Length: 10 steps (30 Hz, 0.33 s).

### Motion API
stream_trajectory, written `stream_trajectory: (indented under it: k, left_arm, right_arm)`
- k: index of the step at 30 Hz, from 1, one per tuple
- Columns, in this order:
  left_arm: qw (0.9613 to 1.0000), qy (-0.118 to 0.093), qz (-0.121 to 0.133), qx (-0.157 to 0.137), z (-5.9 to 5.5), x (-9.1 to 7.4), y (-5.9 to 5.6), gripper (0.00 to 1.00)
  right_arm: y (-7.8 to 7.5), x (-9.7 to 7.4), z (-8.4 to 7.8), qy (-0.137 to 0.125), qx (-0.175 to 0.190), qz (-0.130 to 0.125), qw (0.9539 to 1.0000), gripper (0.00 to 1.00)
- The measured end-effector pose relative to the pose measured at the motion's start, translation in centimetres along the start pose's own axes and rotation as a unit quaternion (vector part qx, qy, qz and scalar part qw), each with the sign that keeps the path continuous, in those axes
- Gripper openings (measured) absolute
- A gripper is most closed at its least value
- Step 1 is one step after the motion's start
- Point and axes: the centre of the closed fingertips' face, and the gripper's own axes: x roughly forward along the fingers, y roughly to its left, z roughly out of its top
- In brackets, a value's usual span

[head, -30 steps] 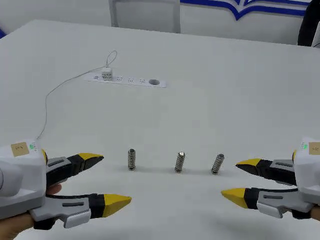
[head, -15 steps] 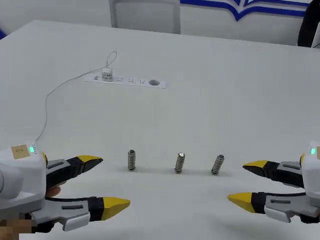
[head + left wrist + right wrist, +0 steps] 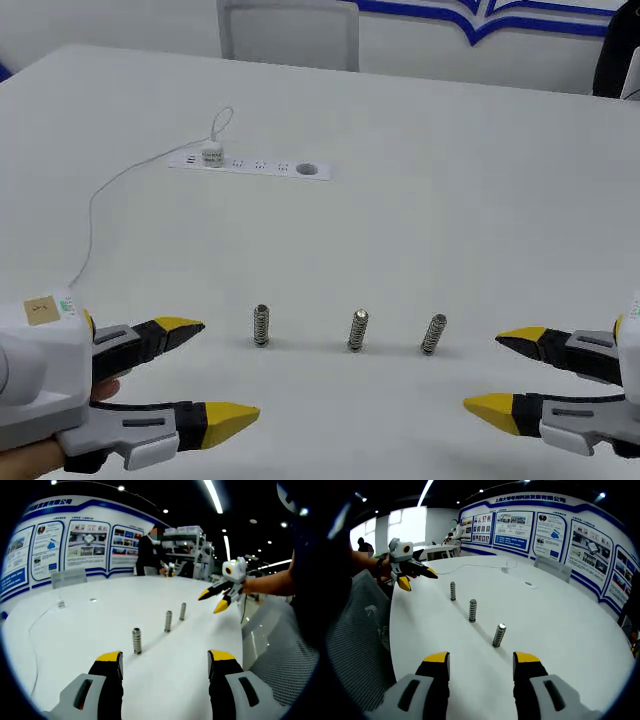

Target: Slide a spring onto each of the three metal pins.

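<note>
Springs [image 3: 261, 327] sit around all three pins, which stand in a row low in the middle of the head view: the left pin [image 3: 261, 312], the middle pin [image 3: 362, 316] with its shiny top showing, and the right pin [image 3: 433, 335], which leans a little. Nearest, at the lower left corner of that view, the left gripper [image 3: 228, 368] is held with its yellow-tipped jaws spread wide and nothing between them. At the lower right corner the right gripper [image 3: 484, 372] is likewise wide apart and holds nothing. Each gripper hangs to the outside of the row, apart from the nearest pin, with bare white table [image 3: 450, 200] between tip and spring. In the left gripper view the row runs away up and to the right toward the other gripper. In the right gripper view it runs up and to the left. Gaps between neighbouring pins look roughly even, and the pins do not touch. Beyond the row the tabletop is open up to a white power strip [image 3: 250, 164] in the upper left, with a plug [image 3: 211, 156] in it and a thin cable [image 3: 105, 190] curving down toward the left edge. Farther on, the table's far edge crosses the top of the frame, with a chair [image 3: 288, 32] back just behind it and a blue-and-white wall board [image 3: 480, 12] beyond.
</note>
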Motion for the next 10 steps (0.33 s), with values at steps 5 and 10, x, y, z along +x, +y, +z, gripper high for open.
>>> stream_trajectory:
  k: [5,10]
  left_arm:
    - [1.0,0.0,0.0,0.0,-0.07,0.0,0.04,0.71]
    - [1.0,0.0,0.001,-0.001,-0.08,0.0,0.11,0.71]
  right_arm:
    - [-0.01,-0.01,0.01,-0.001,0.003,-0.001,1.0,0.52]
    - [-0.01,0.04,-0.01,-0.002,0.004,-0.002,1.0,0.53]
